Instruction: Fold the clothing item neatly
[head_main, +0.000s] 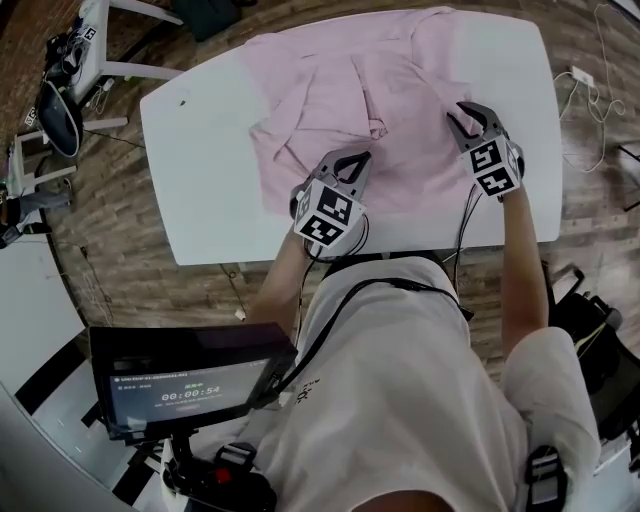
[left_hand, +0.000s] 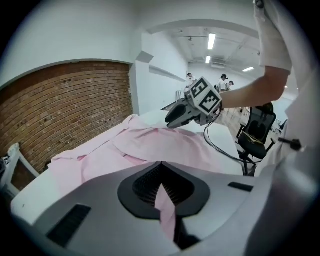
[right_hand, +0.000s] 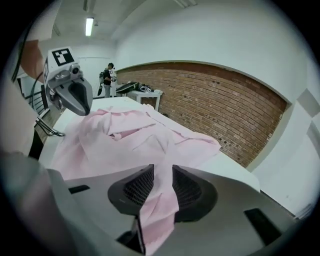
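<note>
1. Your left claw (head_main: 361, 159): jaws fully together, pinching a thin fold of the pink shirt (head_main: 380, 85) between the pads. Its marker cube faces up toward you.

2. Your right claw (head_main: 470, 114): jaws partly apart. A strip of the same garment runs through the gap between the pads and drapes back toward that claw's camera. It sits level with the left claw, well apart from it across the cloth.

3. The pink shirt: unfolded and creased, lying on the tabletop (head_main: 200, 140). Most of it spreads ahead of both claws, and its near edge reaches the two of them. Raised ridges and wrinkles sit in the stretch between the claws and just beyond.

4. Tabletop: white. Bare parts show to the left of the left claw and to the right of the right claw.

5. Screen (head_main: 180, 390): dark, with a timer readout. It sits behind the left claw, low by your waist, off the tabletop.

6. Brick wall (left_hand: 65, 110): beyond the garment, up and to the left as the left claw looks.

7. Office chair (left_hand: 257, 127): black, past the right claw as the left claw sees it.

8. Cables (head_main: 585, 110): white, on the wooden floor (head_main: 110, 220), to the right of the right claw and beyond the tabletop's edge.
</note>
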